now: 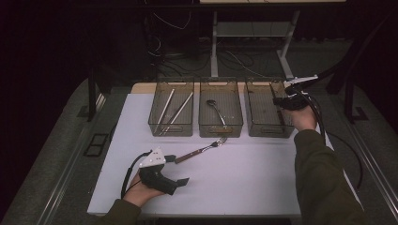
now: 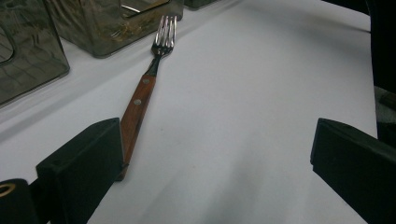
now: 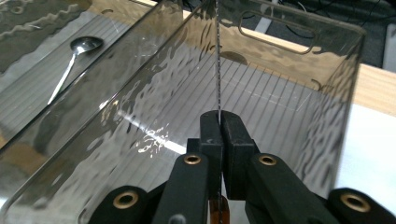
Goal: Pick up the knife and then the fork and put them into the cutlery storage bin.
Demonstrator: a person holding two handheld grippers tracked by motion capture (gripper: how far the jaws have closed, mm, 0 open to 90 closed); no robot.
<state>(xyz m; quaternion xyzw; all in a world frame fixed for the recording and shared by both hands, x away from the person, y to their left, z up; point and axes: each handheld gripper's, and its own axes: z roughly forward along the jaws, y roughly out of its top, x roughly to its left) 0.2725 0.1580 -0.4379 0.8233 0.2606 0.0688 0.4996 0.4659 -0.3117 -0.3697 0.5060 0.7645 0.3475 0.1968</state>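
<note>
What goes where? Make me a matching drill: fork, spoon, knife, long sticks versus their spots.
Things:
1. fork
2. spoon
3. knife
4. two long sticks

Places:
A. in the left bin
B. clamped in the shut jaws of the right gripper, at the right bin
C. lying on the white table
D. in the middle bin

Pairs: 1-C, 2-D, 3-B, 4-A
</note>
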